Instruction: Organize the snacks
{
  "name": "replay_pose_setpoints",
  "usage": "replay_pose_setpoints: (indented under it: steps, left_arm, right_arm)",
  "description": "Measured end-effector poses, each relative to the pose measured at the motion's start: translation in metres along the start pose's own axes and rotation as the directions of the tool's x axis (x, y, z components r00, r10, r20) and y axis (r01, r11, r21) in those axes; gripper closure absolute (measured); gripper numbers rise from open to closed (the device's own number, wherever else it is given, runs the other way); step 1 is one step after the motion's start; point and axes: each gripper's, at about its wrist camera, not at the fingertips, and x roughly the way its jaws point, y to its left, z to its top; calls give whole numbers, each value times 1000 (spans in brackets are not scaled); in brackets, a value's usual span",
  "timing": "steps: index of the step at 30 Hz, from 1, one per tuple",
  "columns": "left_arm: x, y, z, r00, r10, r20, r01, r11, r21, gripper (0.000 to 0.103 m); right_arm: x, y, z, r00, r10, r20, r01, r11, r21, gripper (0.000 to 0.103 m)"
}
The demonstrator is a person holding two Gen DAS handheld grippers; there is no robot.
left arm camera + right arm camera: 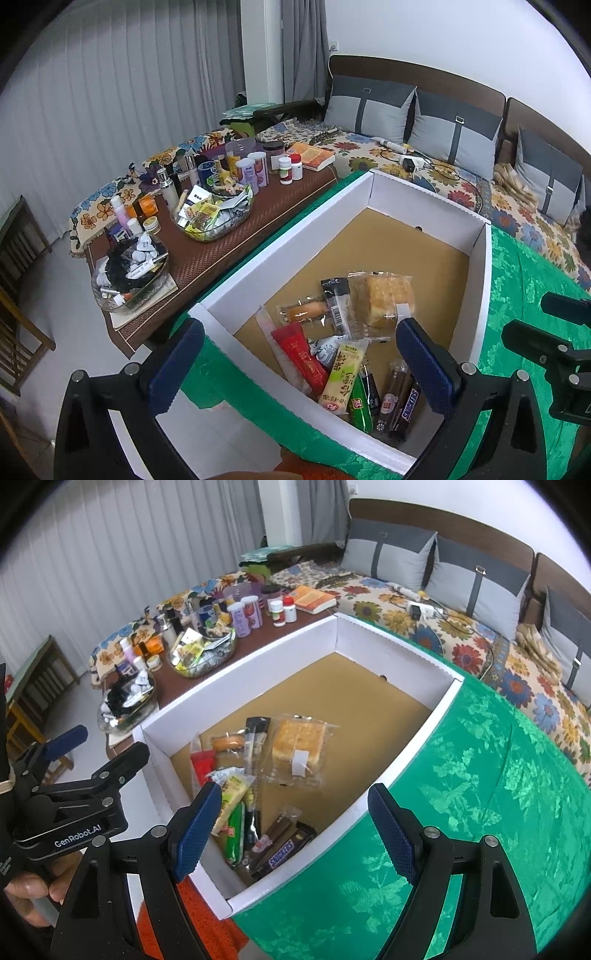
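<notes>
Both tongs (299, 365) (295, 830) hover splayed over snack box (406, 746).

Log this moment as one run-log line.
left gripper: jaws open, empty | right gripper: jaws open, empty | wrapped snacks: piled in white cardboard box on green patterned cloth

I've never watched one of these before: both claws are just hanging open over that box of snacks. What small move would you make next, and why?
Probably lower the left gripper onto the green-yellow packet lying on top of the pile. Both it and the right gripper are open and empty, and the snacks lie jumbled in one corner of the box.
</notes>
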Motion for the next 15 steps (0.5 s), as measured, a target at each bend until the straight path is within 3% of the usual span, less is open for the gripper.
replay_pose_setpoints:
  steps: [15]
  left_arm:
    - [12, 1, 5, 1000, -24, -16, 24, 1000, -13, 0]
  right_arm:
    - [11, -1, 0, 1000, 14, -12, -14, 1000, 0, 19]
